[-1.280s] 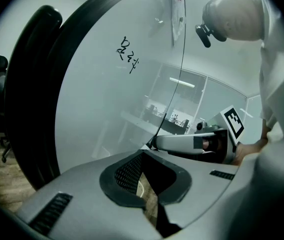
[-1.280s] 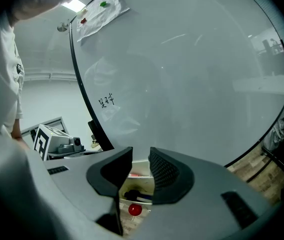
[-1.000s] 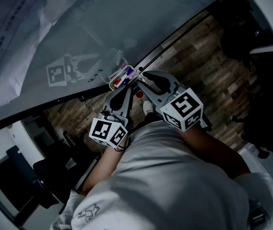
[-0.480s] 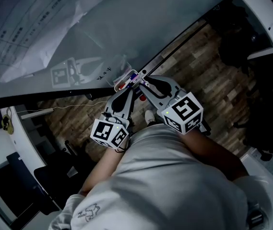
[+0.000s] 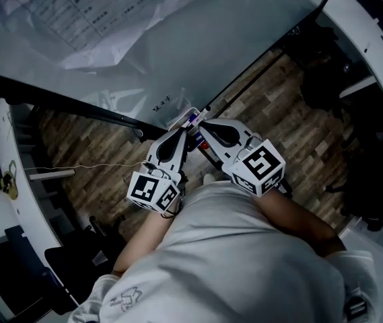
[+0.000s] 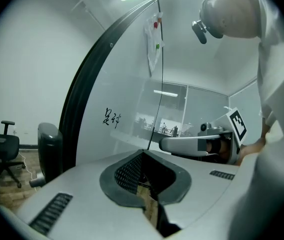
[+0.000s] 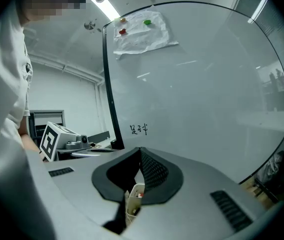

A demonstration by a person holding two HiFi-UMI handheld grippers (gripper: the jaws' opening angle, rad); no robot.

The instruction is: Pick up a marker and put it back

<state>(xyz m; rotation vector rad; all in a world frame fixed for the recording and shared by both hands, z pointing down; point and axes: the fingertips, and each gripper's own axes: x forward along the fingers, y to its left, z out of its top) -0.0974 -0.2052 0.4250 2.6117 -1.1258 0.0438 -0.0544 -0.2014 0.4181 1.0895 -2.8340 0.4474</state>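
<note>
Left gripper and right gripper both pinched closed, nothing held. Just past my tips, marker lies in tray at whiteboard edge. Probably light, stiff, slick plastic; I'd grip mid-barrel.

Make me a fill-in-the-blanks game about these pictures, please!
1. The left gripper and the right gripper both have their jaws ___.
2. The paper hangs on the ___.
3. The magnet at the paper's right is ___.

Missing words: shut; whiteboard; green.
</note>
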